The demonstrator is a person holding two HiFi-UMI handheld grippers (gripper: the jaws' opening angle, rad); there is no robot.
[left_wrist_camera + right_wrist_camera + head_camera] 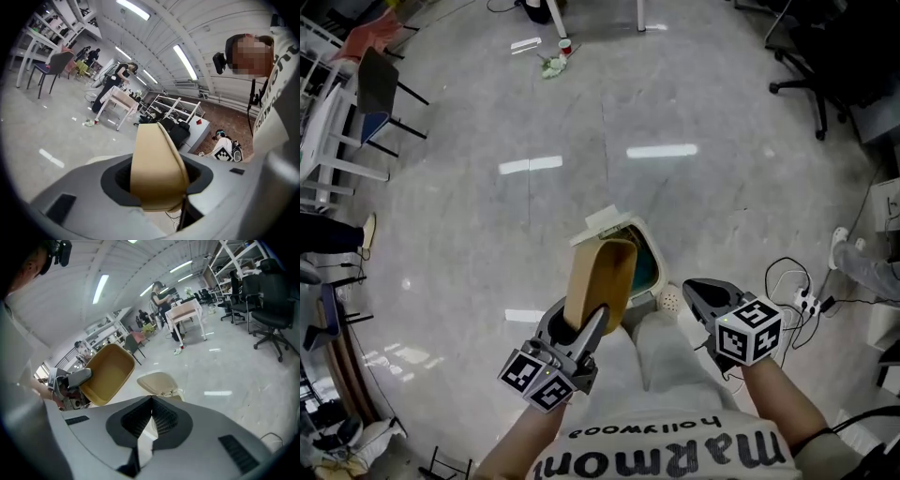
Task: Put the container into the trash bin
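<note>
Pinching tan plastic container [602,277] in your left gripper [589,323], over cream trash bin [652,255] for dropping | right gripper [698,292] pressed together, empty.

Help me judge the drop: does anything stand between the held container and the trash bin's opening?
Nothing visible does. The container, clamped in the left gripper's jaws, hangs over the trash bin, whose teal inside shows uncovered, lid raised behind. The right gripper, jaws together and empty, sits beside the bin.
</note>
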